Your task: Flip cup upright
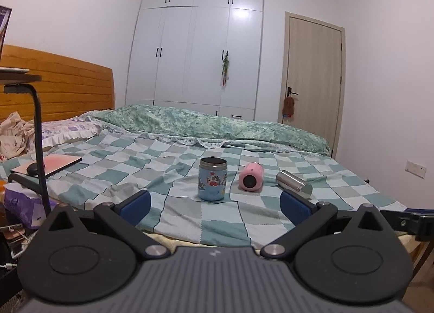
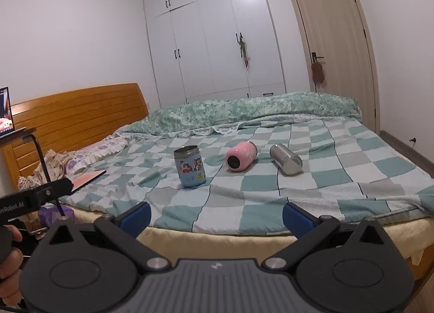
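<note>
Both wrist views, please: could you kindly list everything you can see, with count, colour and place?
blue cup: one, blue with cartoon print, upright on the bed, leftmost of three.
pink cup: one, pink, lying on its side, middle.
silver cup: one, steel, lying on its side, rightmost.
bedspread: one, teal and white checks, covering the bed.
quilt: one, green patterned, along the bed's far side.
headboard: one, orange wood, left.
wardrobe: one, white, far wall.
door: one, light wood, right of the wardrobe.
left hand-held gripper: one, black with blue pads, open, near edge.
right hand-held gripper: one, same colours, open, near edge.
</note>
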Action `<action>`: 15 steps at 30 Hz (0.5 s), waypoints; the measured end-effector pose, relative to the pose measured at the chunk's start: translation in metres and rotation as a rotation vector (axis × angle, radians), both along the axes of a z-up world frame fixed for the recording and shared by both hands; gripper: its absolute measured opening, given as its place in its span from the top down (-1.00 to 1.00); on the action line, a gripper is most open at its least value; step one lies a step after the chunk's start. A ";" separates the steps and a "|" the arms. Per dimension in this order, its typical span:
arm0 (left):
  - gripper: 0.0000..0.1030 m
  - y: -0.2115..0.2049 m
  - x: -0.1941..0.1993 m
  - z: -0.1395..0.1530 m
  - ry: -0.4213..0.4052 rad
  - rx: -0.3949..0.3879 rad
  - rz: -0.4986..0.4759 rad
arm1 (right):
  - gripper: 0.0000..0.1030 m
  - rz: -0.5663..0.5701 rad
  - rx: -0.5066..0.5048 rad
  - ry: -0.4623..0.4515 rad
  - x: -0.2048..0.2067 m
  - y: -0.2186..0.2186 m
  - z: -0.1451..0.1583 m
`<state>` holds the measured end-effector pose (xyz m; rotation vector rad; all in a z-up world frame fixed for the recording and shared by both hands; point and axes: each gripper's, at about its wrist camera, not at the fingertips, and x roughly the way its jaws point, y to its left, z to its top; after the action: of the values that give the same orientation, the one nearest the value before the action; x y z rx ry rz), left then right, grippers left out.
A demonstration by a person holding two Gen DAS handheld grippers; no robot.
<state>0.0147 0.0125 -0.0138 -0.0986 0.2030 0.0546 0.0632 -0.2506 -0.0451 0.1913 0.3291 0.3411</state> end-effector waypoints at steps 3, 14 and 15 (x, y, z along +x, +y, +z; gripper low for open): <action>-1.00 0.003 0.001 -0.001 0.006 -0.009 0.005 | -1.00 0.008 -0.002 -0.018 -0.003 0.001 0.001; -1.00 0.005 0.004 -0.004 0.007 -0.006 0.020 | -1.00 0.012 -0.010 -0.019 0.009 0.003 -0.003; -1.00 0.008 0.005 -0.005 0.011 -0.016 0.027 | -1.00 0.017 -0.023 -0.024 0.016 0.005 -0.004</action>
<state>0.0199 0.0203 -0.0193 -0.1166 0.2130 0.0802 0.0794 -0.2452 -0.0488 0.1624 0.3111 0.3556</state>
